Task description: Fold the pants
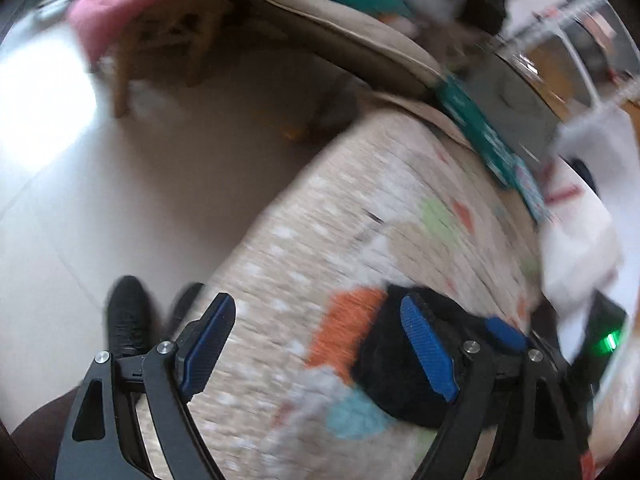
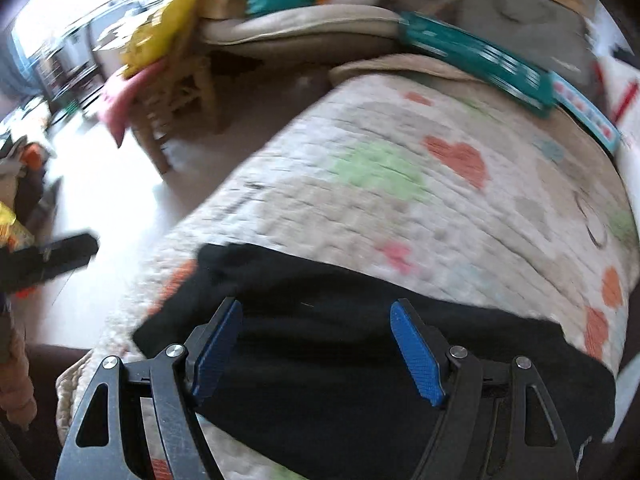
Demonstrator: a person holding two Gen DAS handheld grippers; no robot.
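Black pants (image 2: 360, 360) lie on the quilted bed (image 2: 380, 168). Left gripper (image 1: 320, 344) and right gripper (image 2: 316, 348) hover with fingers spread, empty. Step: approach; next, descend and pinch a fabric edge.

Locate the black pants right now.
The black pants lie on the heart-patterned quilt, at its near edge, filling the bottom of the right wrist view under the open right claw; in the left wrist view they show bottom right.
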